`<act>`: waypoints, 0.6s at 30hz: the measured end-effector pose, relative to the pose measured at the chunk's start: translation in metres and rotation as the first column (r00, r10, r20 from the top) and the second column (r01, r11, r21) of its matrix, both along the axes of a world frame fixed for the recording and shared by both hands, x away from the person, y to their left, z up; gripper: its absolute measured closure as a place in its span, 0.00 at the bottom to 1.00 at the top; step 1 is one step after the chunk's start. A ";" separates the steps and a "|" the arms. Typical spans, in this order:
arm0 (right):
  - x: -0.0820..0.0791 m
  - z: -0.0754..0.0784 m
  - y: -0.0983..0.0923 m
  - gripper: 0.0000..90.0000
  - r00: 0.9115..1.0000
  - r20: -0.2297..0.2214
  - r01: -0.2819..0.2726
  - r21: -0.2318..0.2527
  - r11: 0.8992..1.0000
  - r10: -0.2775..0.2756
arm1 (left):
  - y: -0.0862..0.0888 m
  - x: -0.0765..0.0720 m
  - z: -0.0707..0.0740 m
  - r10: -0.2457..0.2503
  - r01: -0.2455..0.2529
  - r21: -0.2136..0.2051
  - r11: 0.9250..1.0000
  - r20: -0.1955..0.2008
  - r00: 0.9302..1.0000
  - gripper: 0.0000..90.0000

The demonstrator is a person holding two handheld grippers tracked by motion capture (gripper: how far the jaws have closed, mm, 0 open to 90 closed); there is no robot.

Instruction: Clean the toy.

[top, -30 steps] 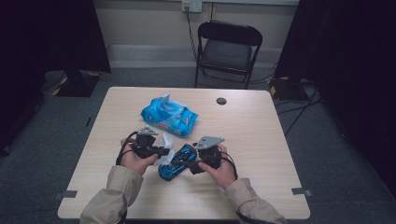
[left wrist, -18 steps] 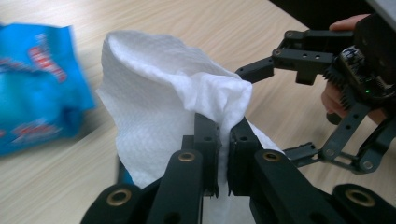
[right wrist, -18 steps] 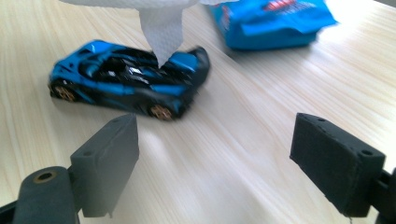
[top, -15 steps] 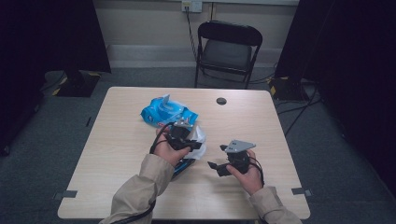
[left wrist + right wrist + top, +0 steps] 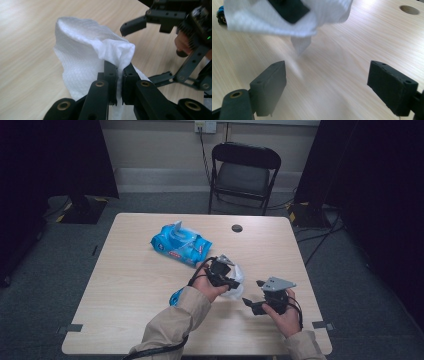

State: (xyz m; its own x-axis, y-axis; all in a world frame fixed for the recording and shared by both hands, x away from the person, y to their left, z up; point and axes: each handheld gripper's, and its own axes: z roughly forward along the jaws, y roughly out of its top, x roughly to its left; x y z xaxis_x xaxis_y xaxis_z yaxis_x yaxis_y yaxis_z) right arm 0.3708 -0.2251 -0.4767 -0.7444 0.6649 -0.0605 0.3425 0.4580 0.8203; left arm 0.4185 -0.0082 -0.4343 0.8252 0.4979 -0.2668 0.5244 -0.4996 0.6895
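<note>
White wipe (image 5: 85, 47) out of pack (image 5: 180, 244), pinched in left gripper (image 5: 119, 72); right gripper (image 5: 327, 82) spread wide, holding nothing; wiping presumably ahead.

The high view is dim and soft, its corners falling into near black around the pale table (image 5: 125, 285). Both gripper views are brighter, lit from above. In the right gripper view the white wipe (image 5: 262, 22) above the table is blurred, with glare on the wood beyond it.
</note>
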 end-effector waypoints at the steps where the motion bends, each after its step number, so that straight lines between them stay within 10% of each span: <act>1: -0.002 0.000 -0.005 0.16 1.000 -0.004 0.006 0.004 1.000 -0.006 | -0.004 0.000 -0.003 -0.004 0.004 -0.001 1.000 -0.004 1.000 0.94; 18: -0.021 -0.004 -0.029 0.20 0.999 -0.052 0.001 0.026 1.000 0.000 | -0.035 0.002 -0.016 -0.033 0.033 -0.003 0.999 0.007 0.999 0.79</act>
